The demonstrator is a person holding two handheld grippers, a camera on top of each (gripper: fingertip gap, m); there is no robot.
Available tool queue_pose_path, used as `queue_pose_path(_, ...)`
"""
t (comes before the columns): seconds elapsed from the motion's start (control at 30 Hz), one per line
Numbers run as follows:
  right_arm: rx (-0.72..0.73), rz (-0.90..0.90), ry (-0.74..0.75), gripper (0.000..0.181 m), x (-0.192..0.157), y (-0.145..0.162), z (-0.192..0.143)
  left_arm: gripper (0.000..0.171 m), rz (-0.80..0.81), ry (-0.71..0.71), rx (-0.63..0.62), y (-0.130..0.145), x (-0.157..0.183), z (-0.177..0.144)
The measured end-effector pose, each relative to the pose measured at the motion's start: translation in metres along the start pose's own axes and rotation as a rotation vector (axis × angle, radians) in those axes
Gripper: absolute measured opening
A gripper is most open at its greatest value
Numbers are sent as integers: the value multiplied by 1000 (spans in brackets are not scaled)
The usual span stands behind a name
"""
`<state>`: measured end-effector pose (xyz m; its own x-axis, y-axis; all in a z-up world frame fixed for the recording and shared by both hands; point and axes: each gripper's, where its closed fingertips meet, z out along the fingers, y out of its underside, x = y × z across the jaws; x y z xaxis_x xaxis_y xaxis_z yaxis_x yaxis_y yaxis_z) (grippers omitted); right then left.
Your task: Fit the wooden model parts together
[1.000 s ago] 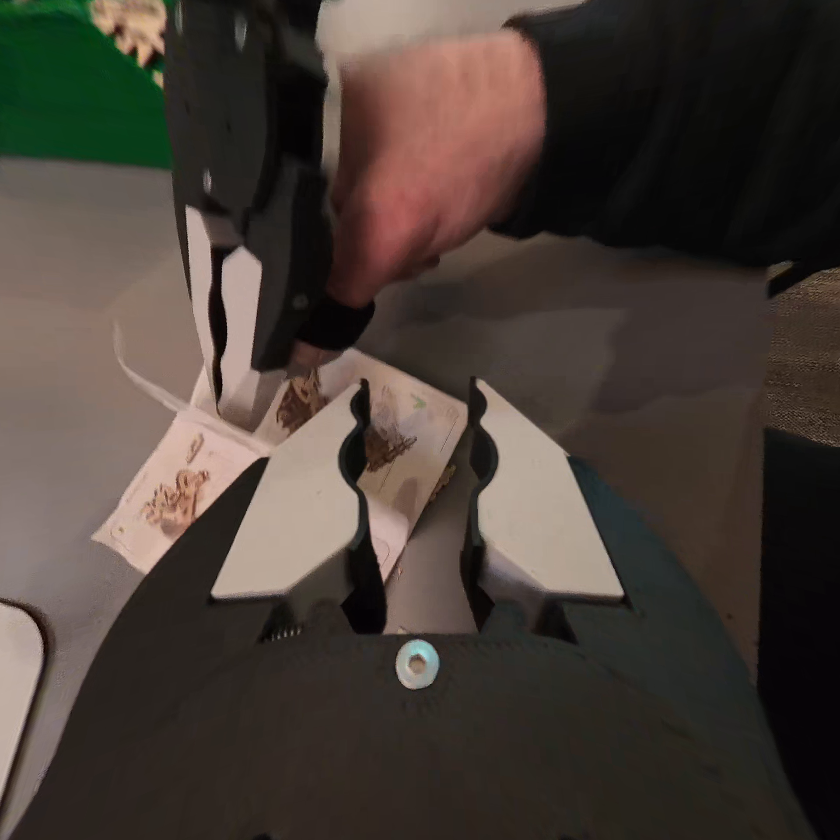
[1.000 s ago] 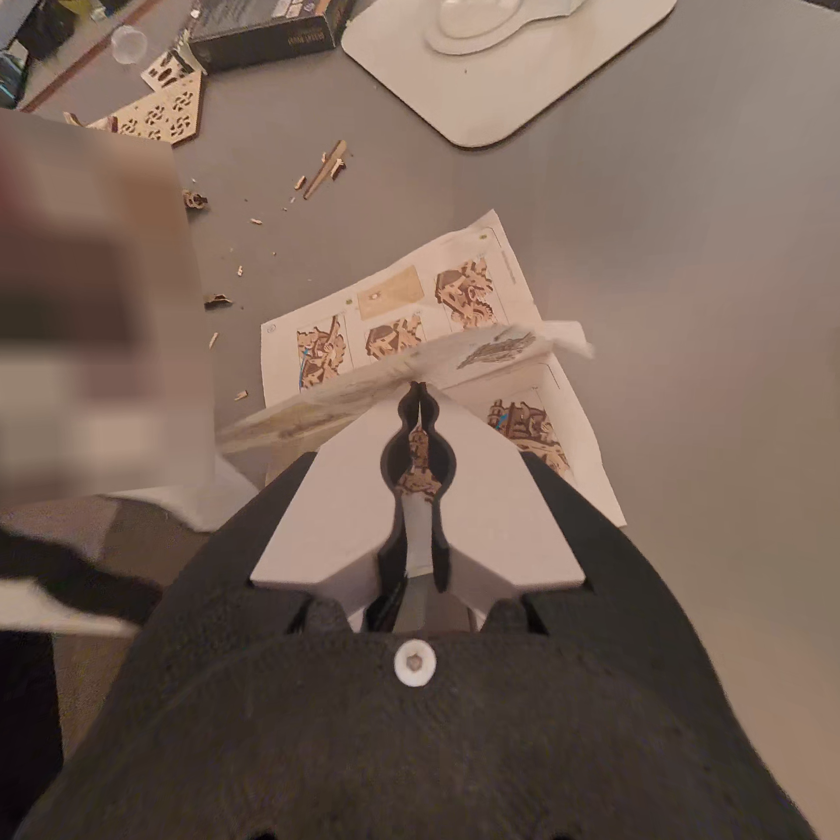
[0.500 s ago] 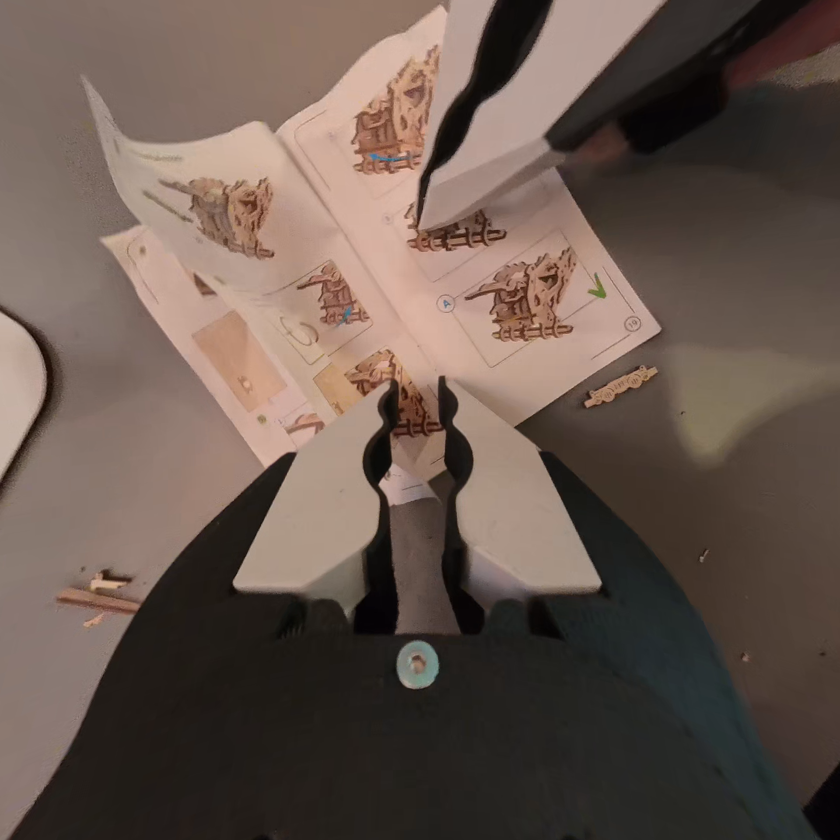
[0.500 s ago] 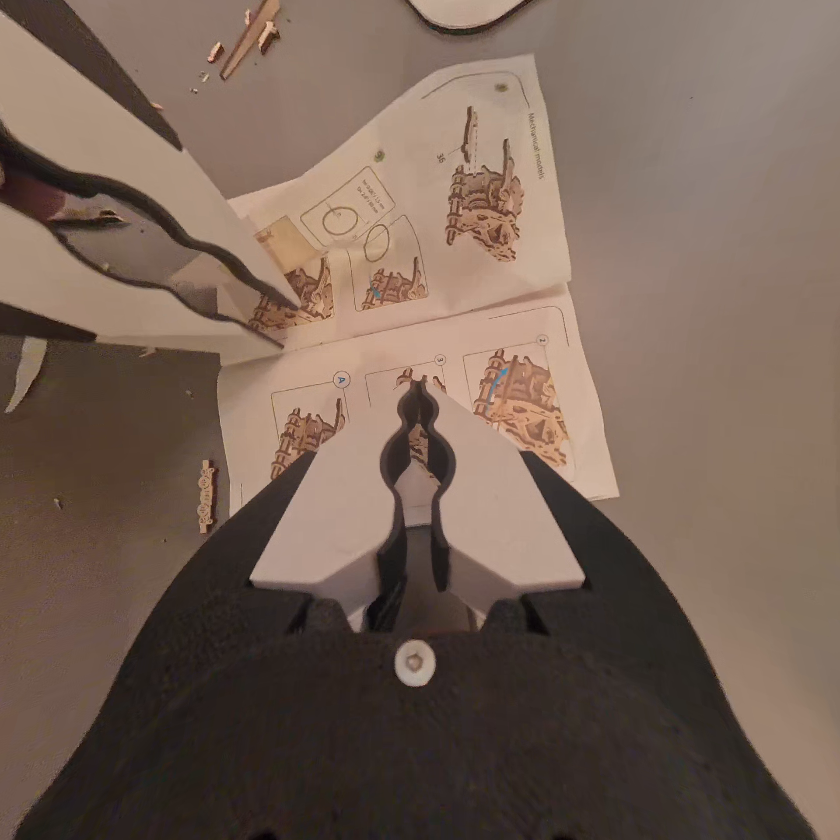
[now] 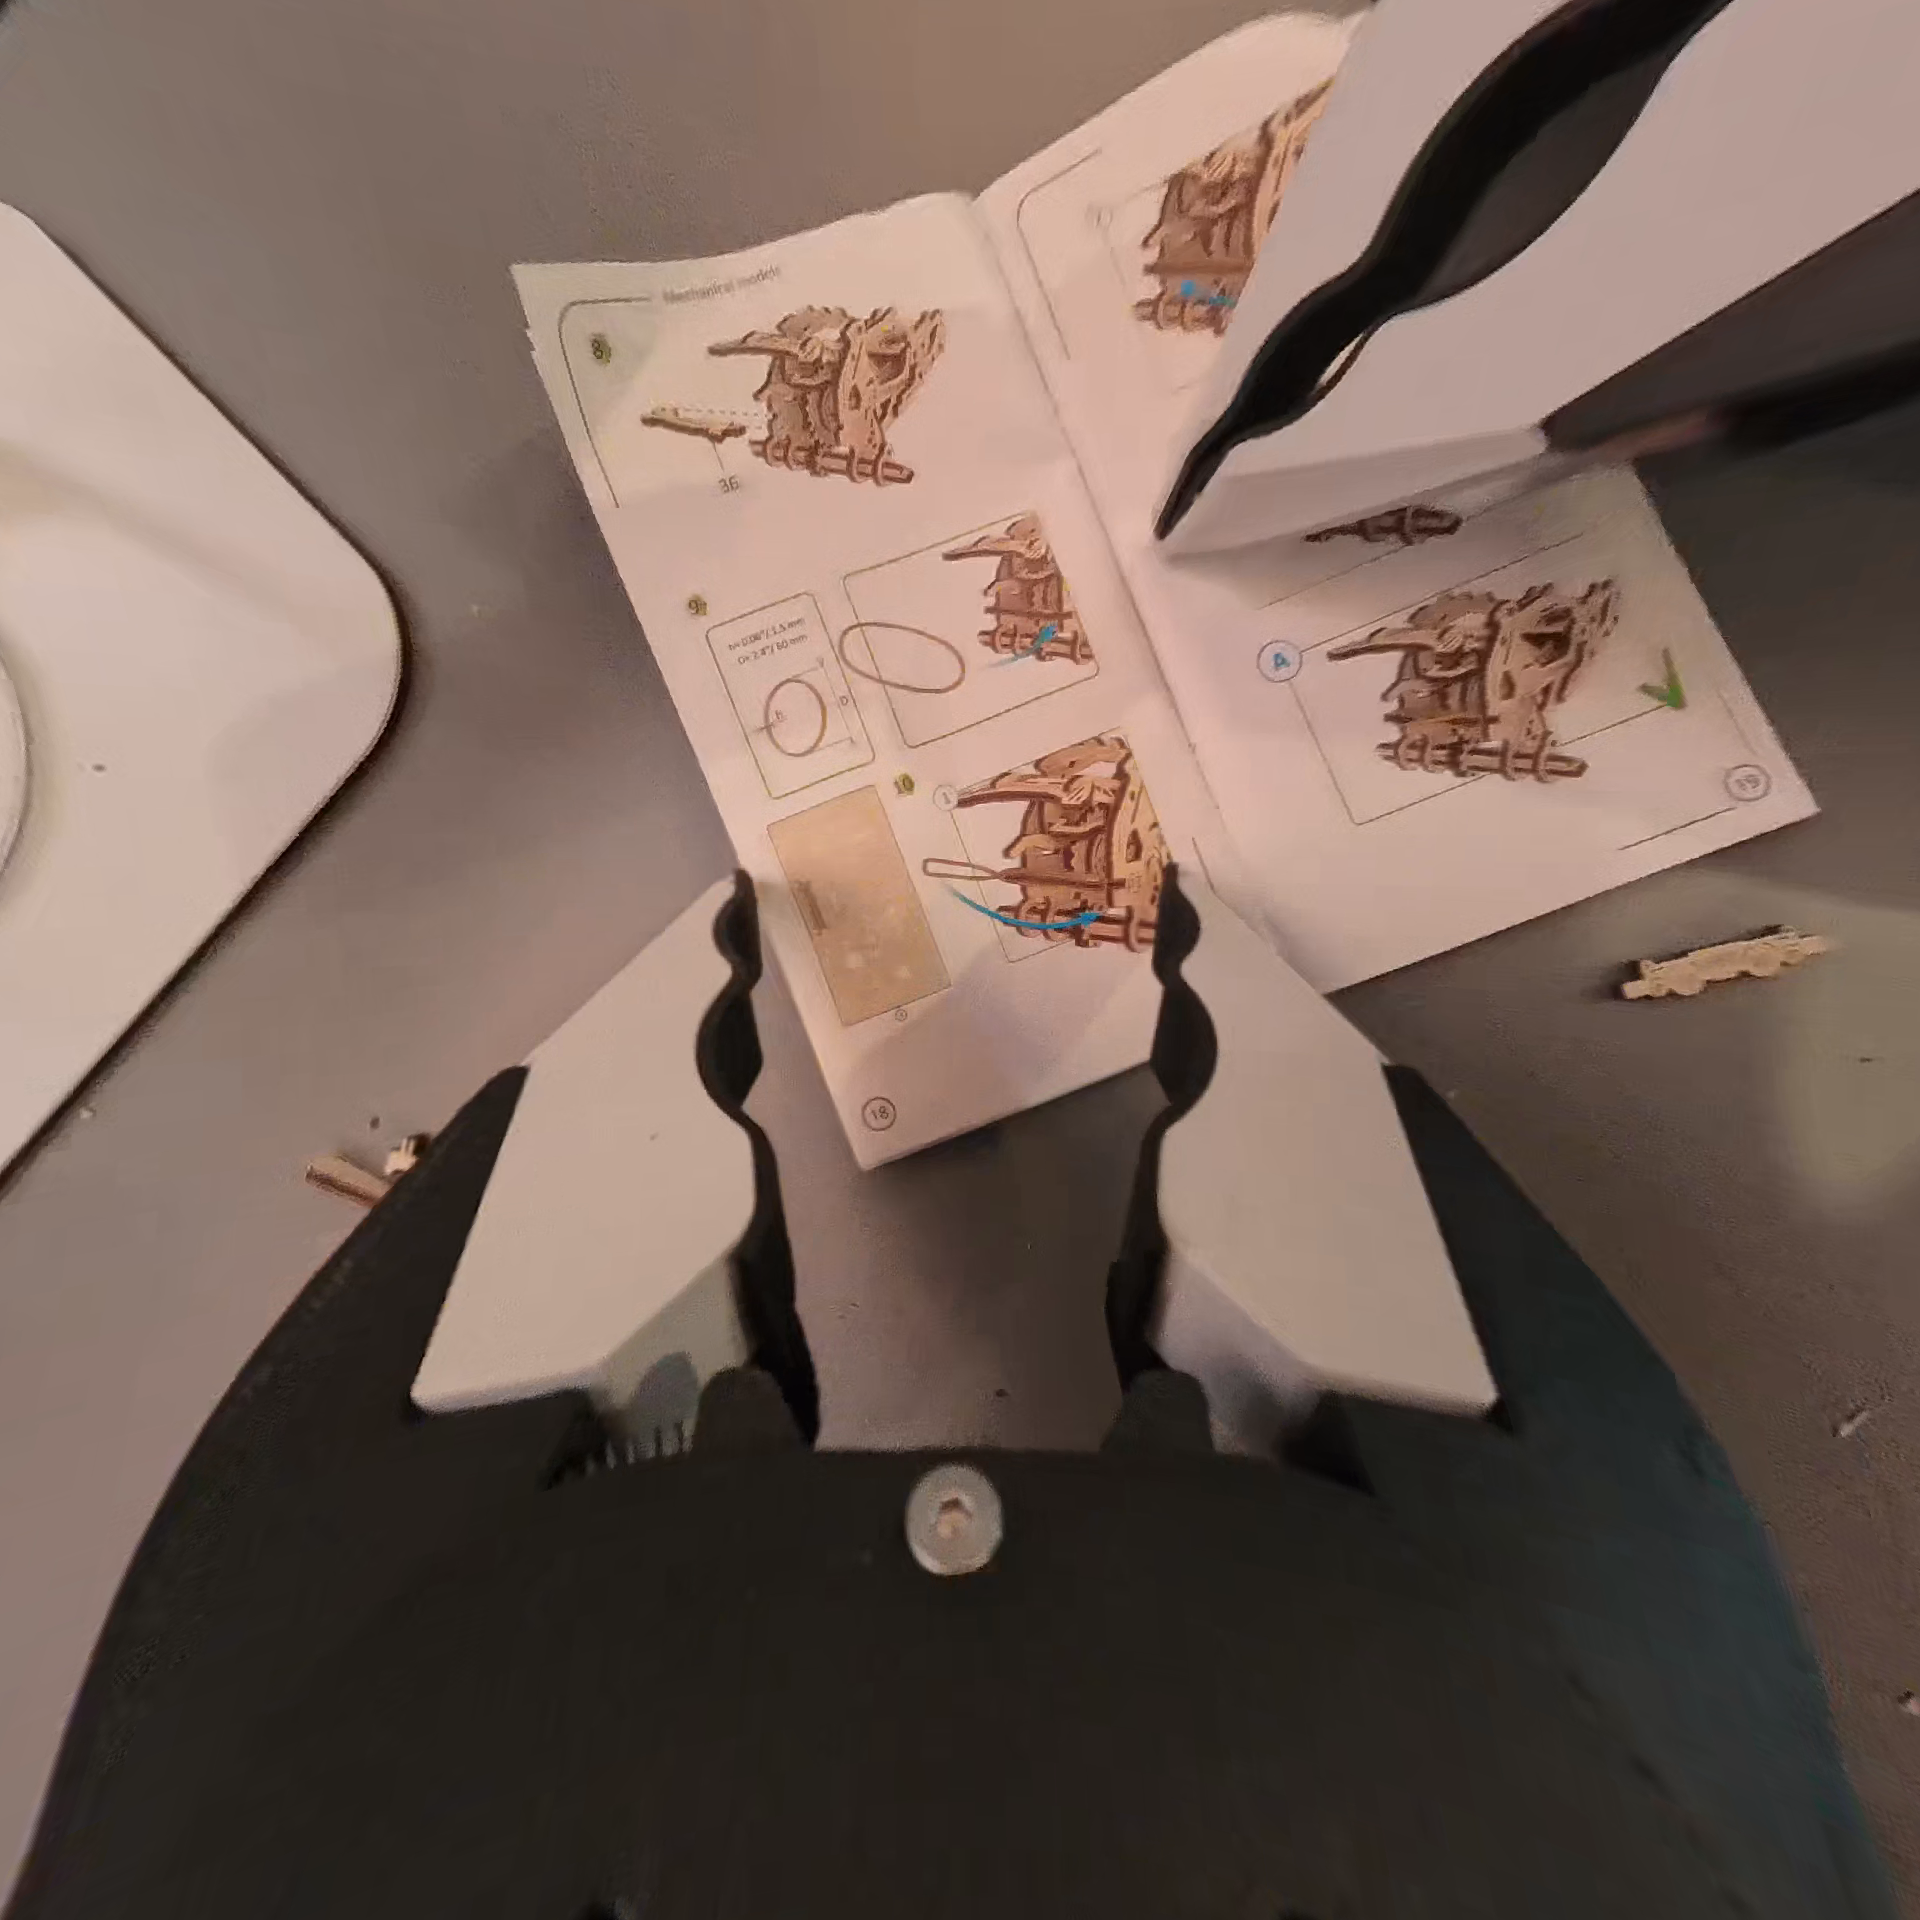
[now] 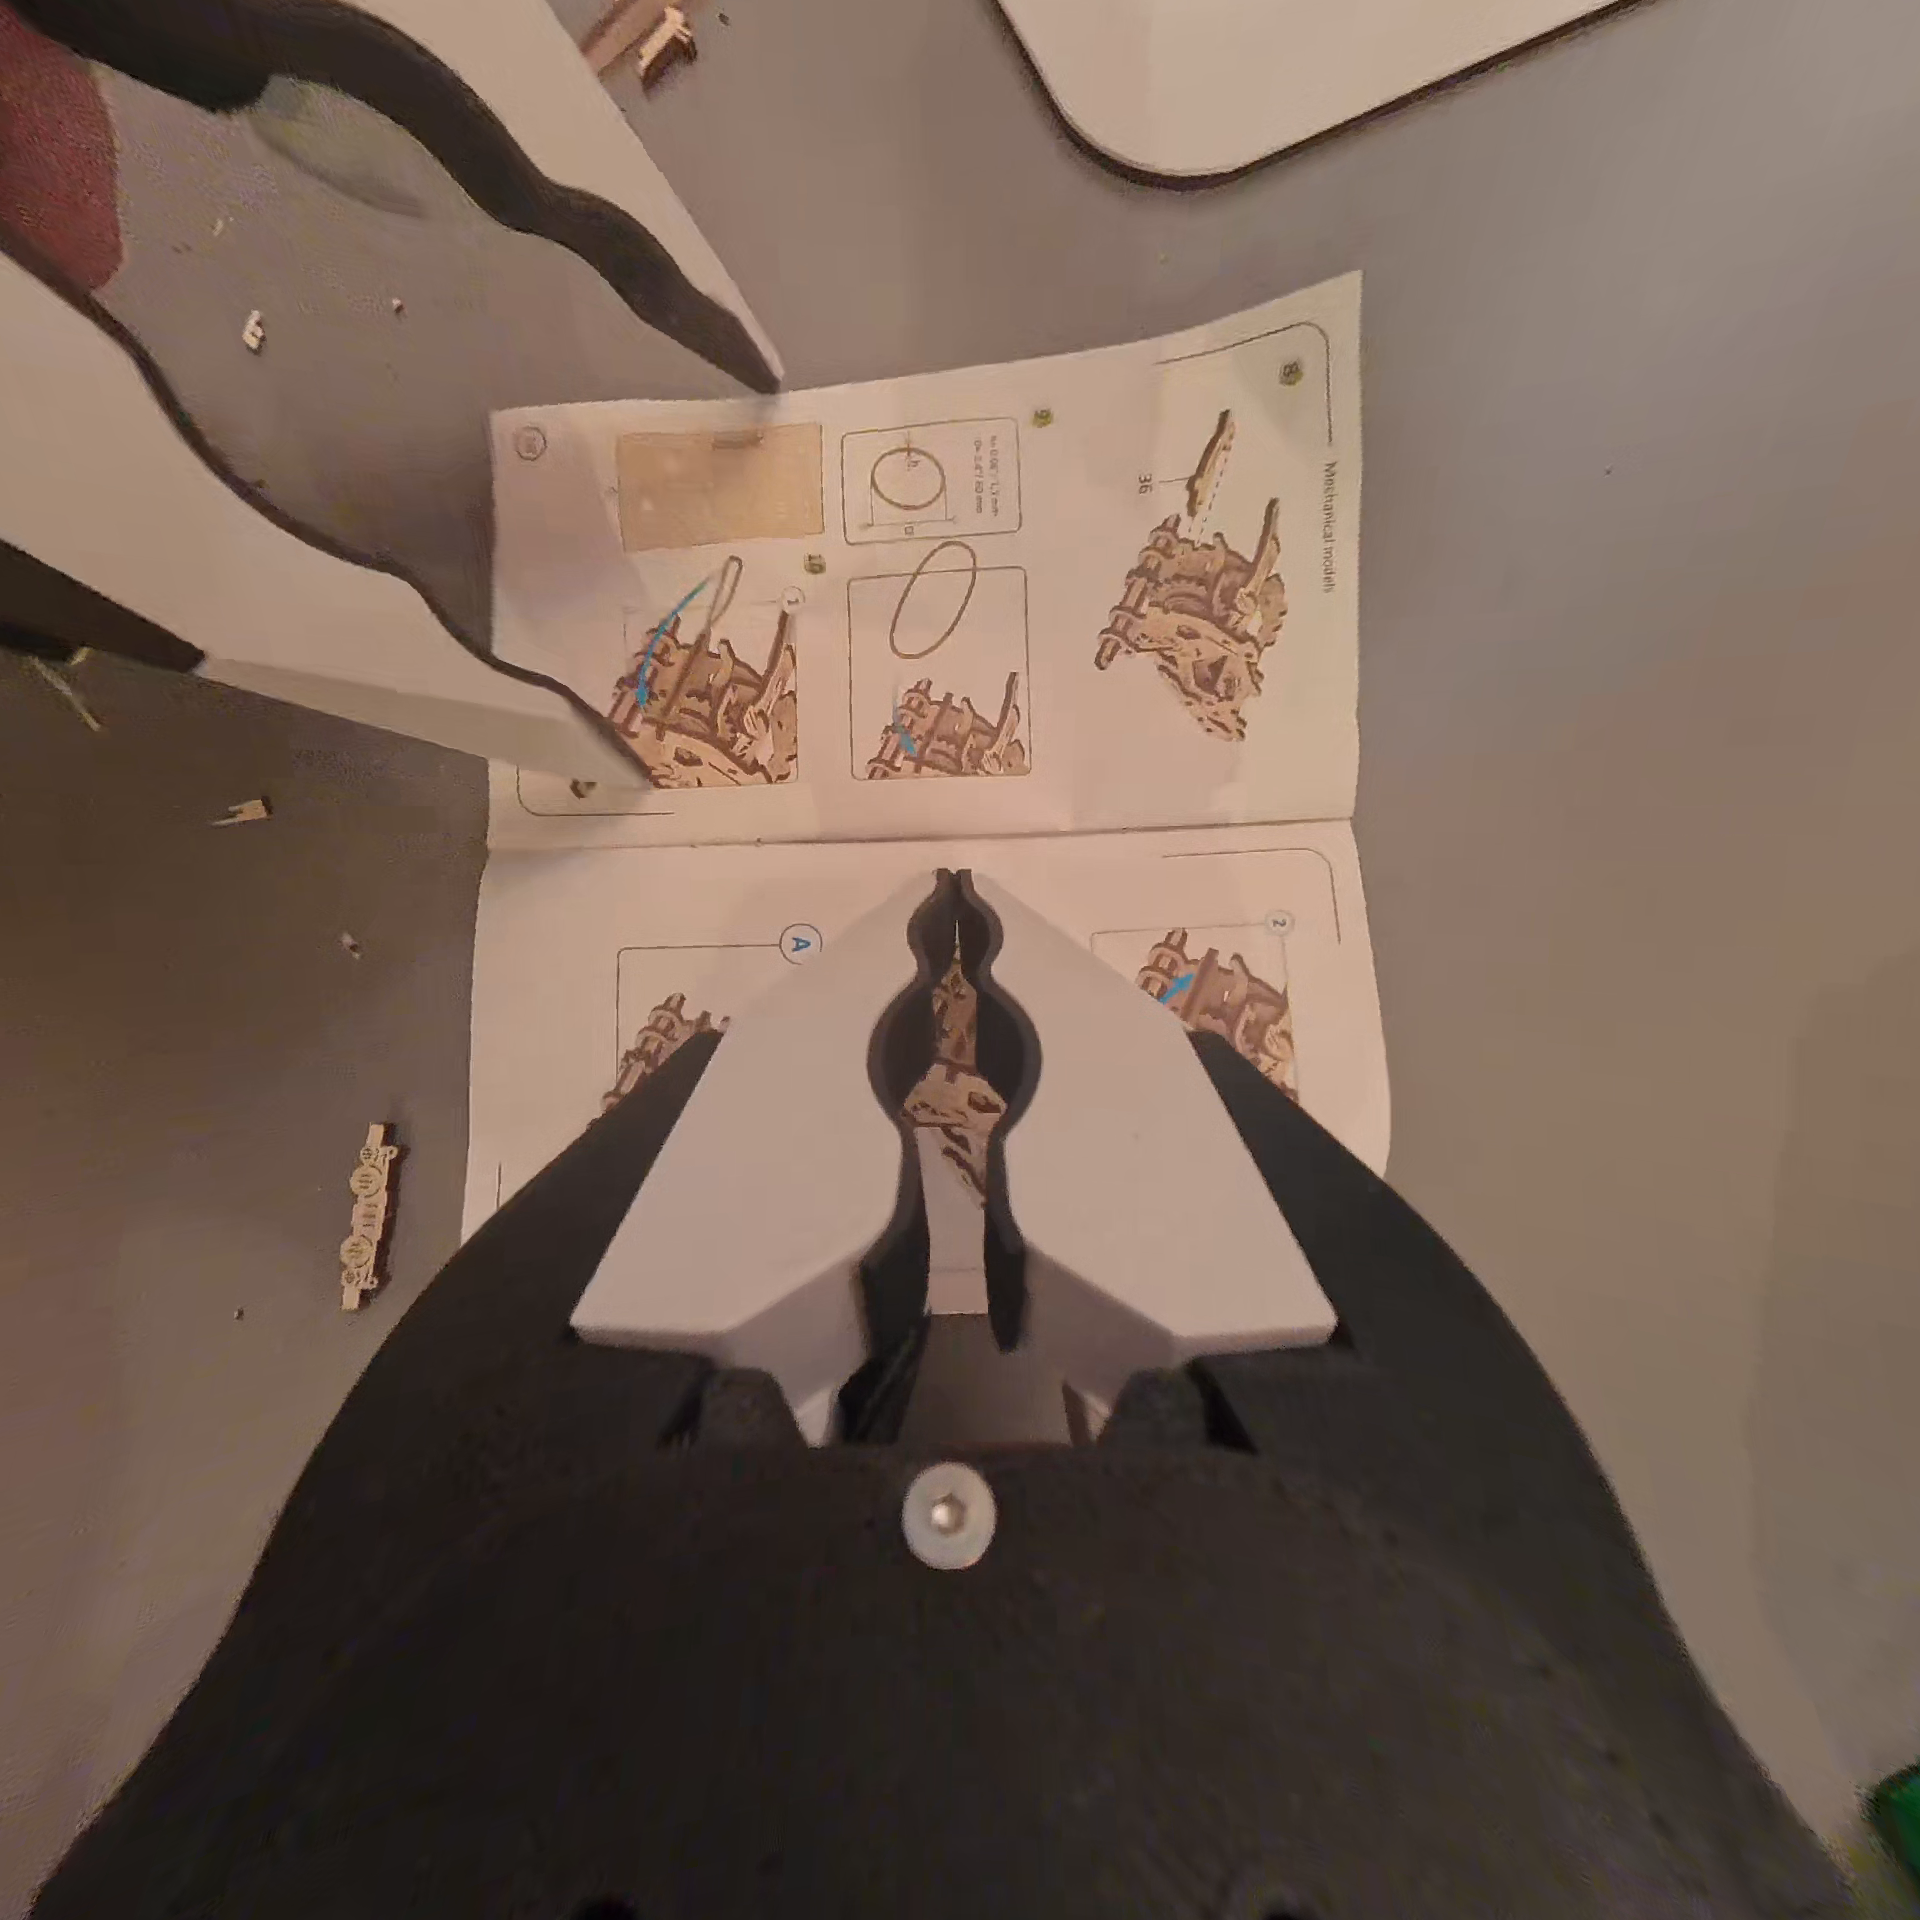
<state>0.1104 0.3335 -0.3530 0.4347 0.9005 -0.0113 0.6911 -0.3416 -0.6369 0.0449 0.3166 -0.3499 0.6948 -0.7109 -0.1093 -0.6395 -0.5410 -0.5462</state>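
An open instruction booklet (image 5: 935,623) with pictures of the wooden model lies flat on the grey table; it also shows in the right wrist view (image 6: 1143,675). My left gripper (image 5: 956,894) is open and empty, just above the booklet's near page. My right gripper (image 6: 954,878) is shut with nothing between its tips, over the booklet's fold. It enters the left wrist view (image 5: 1174,520) from the top right. The left gripper (image 6: 696,571) shows open at the upper left of the right wrist view. One small flat wooden part (image 5: 1725,961) lies beside the booklet, also visible in the right wrist view (image 6: 369,1226).
A white board with rounded corners (image 5: 156,623) lies left of the booklet, seen in the right wrist view (image 6: 1299,83) at the top. Small wooden scraps (image 5: 364,1169) lie near it, and more scraps (image 6: 644,42) lie at the top edge. A green object (image 6: 1896,1808) shows at the bottom right. About 7 cm separates my left fingertips from my right.
The lifted booklet page has come down and now lies flat. My left gripper has opened wider. Both grippers have shifted over the open booklet; the right stays shut.
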Motion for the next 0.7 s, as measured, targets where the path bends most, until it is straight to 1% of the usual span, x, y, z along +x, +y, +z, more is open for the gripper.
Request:
queue_pose_path(0.07,-4,5,-29,0,0,0,0,65,-21,45,-3,-1,6,2)
queue_pose_path(0.13,-2,-20,-35,0,0,-1,0,62,-4,44,7,-3,9,3)
queue_pose_path(0.23,59,-107,28,0,4,-14,0,58,23,52,19,-6,15,4)
queue_pose_path(0.3,95,-201,108,0,11,-23,3,56,25,67,24,-6,17,4)
queue_pose_path(0.33,87,-267,146,0,14,-23,7,54,25,73,25,-6,18,4)
queue_pose_path(0.37,66,-349,203,0,19,-22,12,54,28,75,26,-6,18,4)
queue_pose_path(0.43,77,-529,334,0,28,-25,18,54,24,84,27,-5,18,5)
queue_pose_path(0.53,86,-818,538,0,31,-30,19,50,3,107,35,-5,20,5)
queue_pose_path(0.57,109,-877,602,0,31,-31,19,50,1,107,40,-4,20,5)
queue_pose_path(0.6,116,-887,619,0,31,-32,18,50,-1,107,47,-4,21,5)
queue_pose_path(0.63,110,-881,606,0,31,-31,18,50,-3,108,55,-4,21,5)
queue_pose_path(0.7,104,-932,615,0,32,-32,19,50,-4,107,64,-4,20,5)
